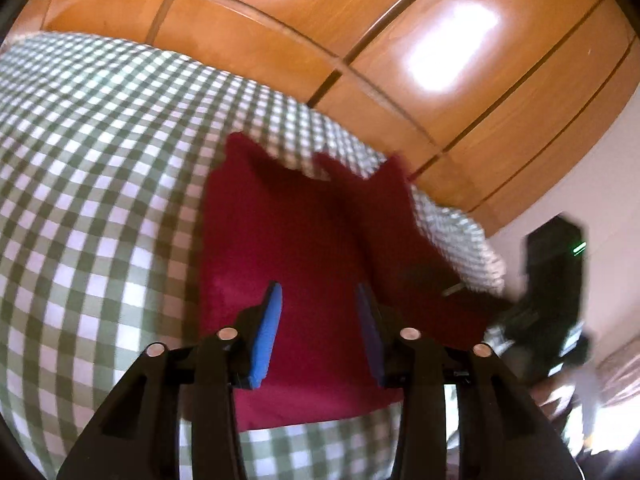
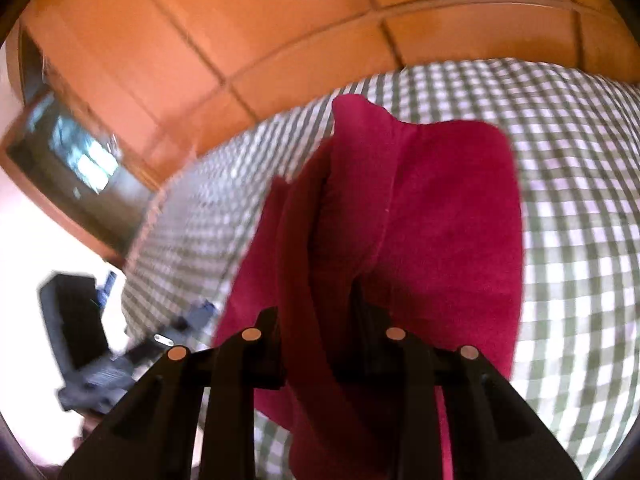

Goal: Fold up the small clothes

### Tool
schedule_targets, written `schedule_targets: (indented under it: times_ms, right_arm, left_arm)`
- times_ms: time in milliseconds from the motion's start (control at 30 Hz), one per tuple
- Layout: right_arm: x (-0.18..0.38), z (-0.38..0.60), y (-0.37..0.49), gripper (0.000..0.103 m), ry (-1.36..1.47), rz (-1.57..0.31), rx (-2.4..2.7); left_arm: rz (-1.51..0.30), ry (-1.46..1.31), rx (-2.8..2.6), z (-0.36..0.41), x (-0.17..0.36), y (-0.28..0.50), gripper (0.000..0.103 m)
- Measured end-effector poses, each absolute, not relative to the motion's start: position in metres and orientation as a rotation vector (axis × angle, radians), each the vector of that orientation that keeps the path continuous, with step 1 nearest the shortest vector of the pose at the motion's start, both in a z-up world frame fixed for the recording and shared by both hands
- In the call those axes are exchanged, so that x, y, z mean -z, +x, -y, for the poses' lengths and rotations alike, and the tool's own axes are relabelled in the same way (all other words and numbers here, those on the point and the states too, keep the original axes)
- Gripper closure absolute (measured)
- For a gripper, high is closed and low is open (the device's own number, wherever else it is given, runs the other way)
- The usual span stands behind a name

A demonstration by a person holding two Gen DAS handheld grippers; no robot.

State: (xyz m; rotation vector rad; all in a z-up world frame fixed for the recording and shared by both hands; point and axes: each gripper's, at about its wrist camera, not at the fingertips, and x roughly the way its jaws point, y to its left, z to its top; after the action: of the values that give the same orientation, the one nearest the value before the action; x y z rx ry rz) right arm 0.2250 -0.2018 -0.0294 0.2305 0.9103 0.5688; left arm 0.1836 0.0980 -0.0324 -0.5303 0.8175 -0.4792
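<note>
A dark red small garment (image 1: 288, 240) lies on the green-and-white checked cover (image 1: 100, 200), its right part lifted and folded over towards the left. My left gripper (image 1: 318, 286) hovers low over the flat part of the garment. It is open, with its blue pads (image 1: 266, 332) apart and not pressing on the cloth. In the right wrist view the same red garment (image 2: 440, 220) is bunched up and runs between the black fingers of my right gripper (image 2: 318, 316), which is shut on a fold of it and holds that side off the cover.
The checked cover (image 2: 580, 200) spreads wide on both sides of the garment. Glossy wooden panels (image 1: 360, 40) rise behind it. A white wall (image 1: 600, 200) stands at its end, and a framed dark opening (image 2: 68, 148) shows beyond the cover's edge.
</note>
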Motion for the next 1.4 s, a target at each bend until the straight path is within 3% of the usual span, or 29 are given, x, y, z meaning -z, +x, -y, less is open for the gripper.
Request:
schedule_targets:
  times_ms: [200, 333, 400, 567, 867, 933, 967, 1000, 1067, 1400]
  right_arm:
    - [0.033, 0.184, 0.212, 0.075, 0.058, -0.857, -0.556]
    - [0.026, 0.198, 0.201, 0.045, 0.130, -0.848, -0.689]
    - [0.019, 0.217, 0.195, 0.035, 0.251, -0.848, -0.789]
    - [0.016, 0.287, 0.177, 0.034, 0.402, -0.785, -0.739]
    - [0.065, 0.320, 0.165, 0.034, 0.294, -0.845, -0.534]
    - [0.070, 0.308, 0.164, 0.034, 0.248, -0.846, -0.538]
    - [0.072, 0.298, 0.162, 0.034, 0.241, -0.849, -0.546]
    - [0.074, 0.294, 0.161, 0.034, 0.233, -0.852, -0.557]
    - [0.074, 0.291, 0.158, 0.034, 0.223, -0.852, -0.569]
    - [0.057, 0.228, 0.150, 0.032, 0.180, -0.830, -0.741]
  left_arm:
    - [-0.862, -0.675, 0.586, -0.090, 0.031, 0.205, 0.039]
    - [-0.919, -0.707, 0.618, -0.071, 0.033, 0.228, 0.031]
    - [-0.944, -0.718, 0.639, -0.064, 0.034, 0.236, 0.027]
    - [-1.017, -0.731, 0.656, -0.049, 0.041, 0.254, 0.025]
    - [-1.068, -0.625, 0.638, -0.011, 0.036, 0.269, 0.025]
    - [-1.072, -0.566, 0.606, -0.003, 0.033, 0.272, 0.035]
    - [-1.067, -0.525, 0.587, -0.001, 0.032, 0.272, 0.048]
    - [-1.061, -0.475, 0.563, 0.000, 0.029, 0.271, 0.070]
    - [-1.029, -0.351, 0.512, 0.005, 0.021, 0.269, 0.081]
    - [-0.842, -0.243, 0.451, -0.054, -0.028, 0.247, 0.084]
